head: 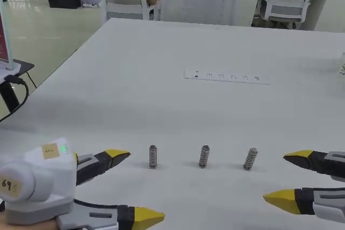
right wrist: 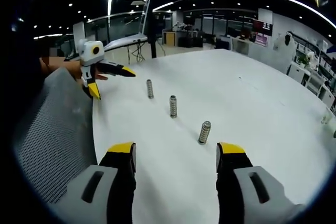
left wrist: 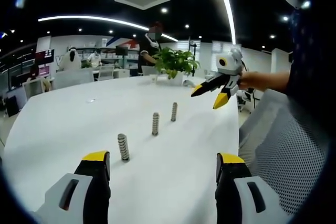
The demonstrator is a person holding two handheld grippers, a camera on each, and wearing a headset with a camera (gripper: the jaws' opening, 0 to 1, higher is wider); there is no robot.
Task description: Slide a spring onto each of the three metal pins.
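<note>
The white tabletop (head: 161, 106) carries three upright springs in a row between the grippers. The left spring (head: 153, 157) stands near the left gripper (head: 145, 186), then comes the middle spring (head: 204, 156), and the right spring (head: 250, 159) stands near the right gripper (head: 274, 178). A white power strip (head: 226, 76) lies flat well beyond both.

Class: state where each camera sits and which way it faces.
Head view: on the person's head, facing forward and down at the table and three springs; left gripper, right gripper low.
Left gripper view: on the left gripper, facing along the springs toward the right gripper; own fingers below.
Right gripper view: on the right gripper, facing the opposite way; own fingers below.
Shared: both gripper views see the springs from opposite ends.
</note>
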